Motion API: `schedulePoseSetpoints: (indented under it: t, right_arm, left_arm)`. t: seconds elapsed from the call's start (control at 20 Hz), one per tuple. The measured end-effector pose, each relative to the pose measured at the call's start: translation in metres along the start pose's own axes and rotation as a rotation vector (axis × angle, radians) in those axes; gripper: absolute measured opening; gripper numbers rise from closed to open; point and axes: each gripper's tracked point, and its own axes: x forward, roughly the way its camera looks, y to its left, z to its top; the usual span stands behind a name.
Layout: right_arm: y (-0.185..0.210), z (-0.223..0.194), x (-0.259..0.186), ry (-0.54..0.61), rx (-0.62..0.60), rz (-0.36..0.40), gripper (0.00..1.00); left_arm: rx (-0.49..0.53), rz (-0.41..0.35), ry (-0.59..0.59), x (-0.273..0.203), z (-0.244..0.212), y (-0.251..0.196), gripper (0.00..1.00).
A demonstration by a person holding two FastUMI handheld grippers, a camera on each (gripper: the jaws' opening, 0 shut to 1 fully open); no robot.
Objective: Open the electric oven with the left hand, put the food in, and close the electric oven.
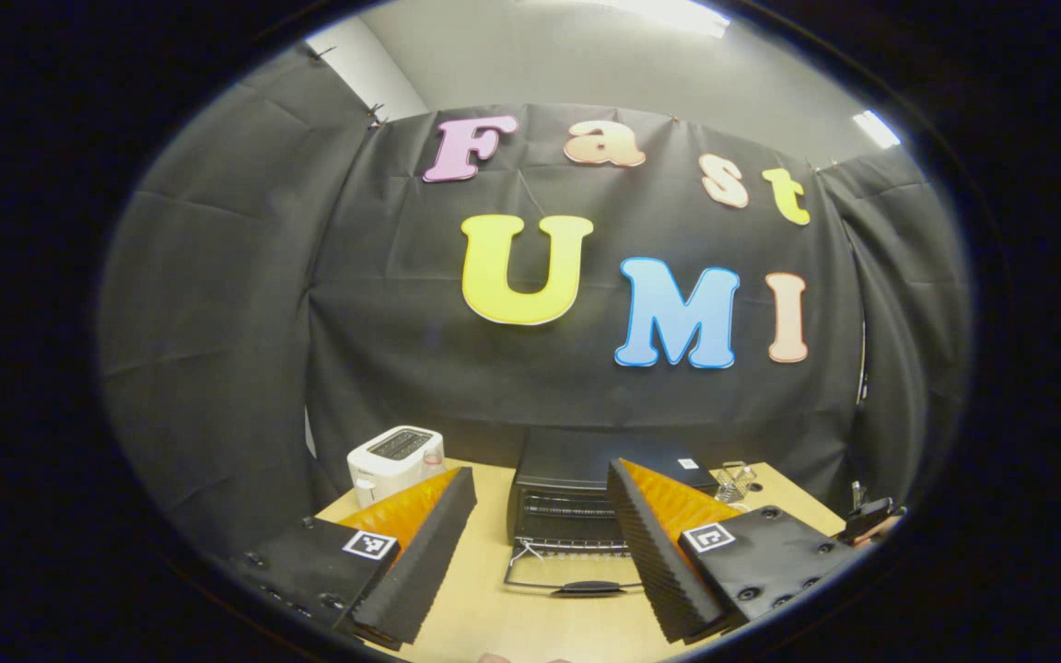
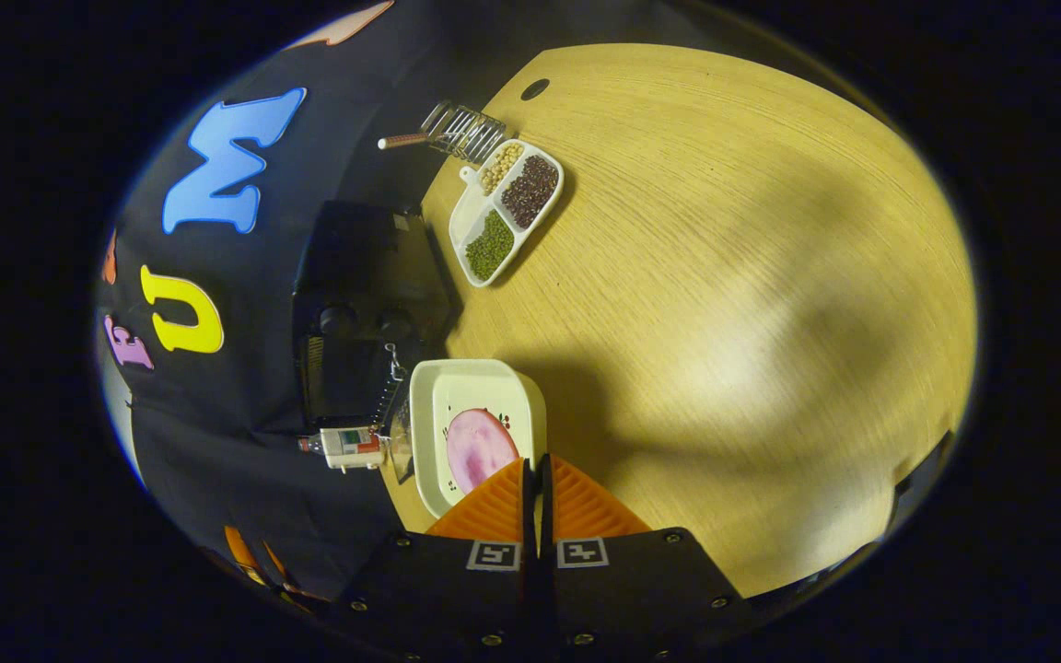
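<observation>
Black oven (image 1: 560, 502) at desk's back edge, door (image 1: 577, 569) dropped open, flat. Pink food (image 2: 480, 448) in white dish (image 2: 471, 387) beside oven.

The left gripper view is taken low over the table (image 1: 494, 617), facing level toward the back wall, with the electric oven (image 1: 586, 497) seen head-on at 12 o'clock, fairly near, and a white toaster (image 1: 395, 458) at 10 o'clock. The right gripper view is shot from higher up, tipped down onto the table (image 2: 724, 276) and rolled sideways, so the wall is pushed over to 9 o'clock. The white dish (image 2: 475, 428) is caught close in, right at the lens. The oven (image 2: 360, 313) and the wire rack (image 2: 464, 132) (image 1: 735, 481) are shared by both.
</observation>
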Motion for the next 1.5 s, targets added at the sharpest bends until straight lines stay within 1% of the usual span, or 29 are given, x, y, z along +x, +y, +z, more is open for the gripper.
schedulePoseSetpoints:
  t: [0.2,0.3,0.5,0.75,0.85,0.95,1.1,1.15,1.2,1.3,1.35,1.4,1.5]
  right_arm:
    - [0.043,-0.02,-0.001,-0.027,0.04,0.038,0.0]
    - [0.065,-0.029,0.003,-0.042,0.065,0.043,0.0]
    - [0.109,-0.047,0.016,-0.075,0.16,0.054,0.0]
    - [0.142,-0.057,0.066,-0.131,0.267,0.012,0.0]
    - [0.152,-0.054,0.091,-0.163,0.3,-0.017,0.0]
    - [0.166,-0.047,0.11,-0.207,0.317,-0.017,0.0]
    - [0.184,-0.036,0.141,-0.269,0.365,-0.042,0.0]
    - [0.19,-0.034,0.15,-0.279,0.398,-0.038,0.0]
    - [0.198,-0.033,0.16,-0.296,0.426,-0.029,0.0]
    - [0.205,-0.024,0.176,-0.362,0.456,-0.035,0.01]
    - [0.206,-0.022,0.184,-0.39,0.478,-0.052,0.0]
    - [0.207,-0.018,0.192,-0.414,0.498,-0.063,0.0]
    - [0.208,-0.019,0.209,-0.424,0.508,-0.092,0.01]
  left_arm:
    - [-0.003,-0.003,-0.017,-0.001,0.007,0.002,1.0]
    - [-0.004,-0.002,-0.023,-0.001,0.01,0.006,1.0]
    - [-0.024,0.008,-0.033,-0.005,0.014,0.018,1.0]
    - [-0.024,0.022,-0.035,-0.01,0.016,0.042,1.0]
    - [-0.028,0.028,-0.032,-0.012,0.017,0.053,1.0]
    - [-0.026,0.041,-0.027,-0.015,0.016,0.069,1.0]
    - [-0.035,0.072,-0.013,-0.024,0.013,0.095,1.0]
    - [-0.039,0.085,-0.007,-0.028,0.011,0.104,1.0]
    - [-0.038,0.098,-0.004,-0.033,0.01,0.112,0.97]
    - [-0.03,0.127,0.005,-0.039,0.006,0.127,0.97]
    - [-0.027,0.142,0.012,-0.044,0.004,0.136,1.0]
    - [-0.026,0.157,0.02,-0.046,0.002,0.143,0.97]
    - [-0.028,0.185,0.031,-0.052,0.0,0.159,0.97]
